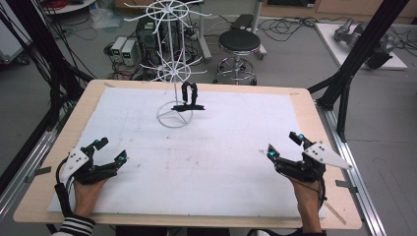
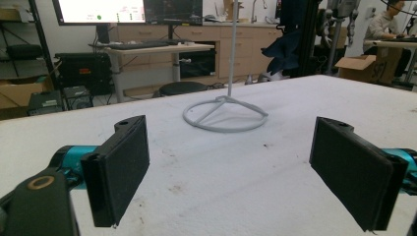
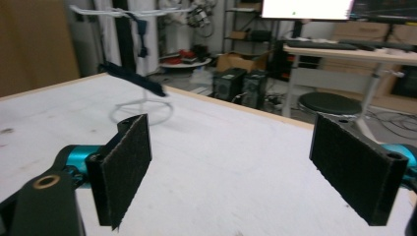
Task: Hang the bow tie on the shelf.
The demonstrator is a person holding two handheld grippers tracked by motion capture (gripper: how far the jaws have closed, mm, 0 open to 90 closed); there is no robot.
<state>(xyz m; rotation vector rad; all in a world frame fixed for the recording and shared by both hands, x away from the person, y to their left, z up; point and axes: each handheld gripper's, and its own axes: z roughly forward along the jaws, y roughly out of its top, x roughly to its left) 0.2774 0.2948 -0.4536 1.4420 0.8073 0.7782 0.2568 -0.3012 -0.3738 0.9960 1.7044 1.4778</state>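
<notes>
A: Start at the pads. How does the left gripper (image 1: 109, 150) stand?

B: Spread wide, both pads (image 2: 120, 167) bare, nothing between them. In the left gripper view they frame bare white mat (image 2: 231, 172), and the mat runs under the gap.

A: And the right gripper (image 1: 283, 145)?

B: The same: jaws wide apart, pads (image 3: 125, 164) empty, the mat and the wooden table edge (image 3: 236, 108) showing past them.

A: The hands behind them?

B: The left hand (image 1: 87, 191) comes in from the near left corner of the table (image 1: 59, 123), a striped sleeve (image 1: 76, 226) at the wrist, gripper angled forward and inward toward the middle. The right hand (image 1: 307, 196) comes in at the near right corner, mirrored, its gripper angled inward too. Each carries a grey 3-cornered plate (image 1: 77, 158) on top. Both sit low near the mat's near edge; whether they touch it I cannot tell.

A: What else is on the mat?

B: A white wire rack (image 1: 173, 73), upright on a ring base near the far edge, about midway along it, with 2 tiers of spokes on its post. A dark item (image 1: 189, 98) hangs or rests at the lower tier, just right of the post; its shape is too small to name. Both grippers are well apart from it.

A: Beyond the table?

B: A black stool (image 1: 239, 44) on the floor past the far edge.
</notes>
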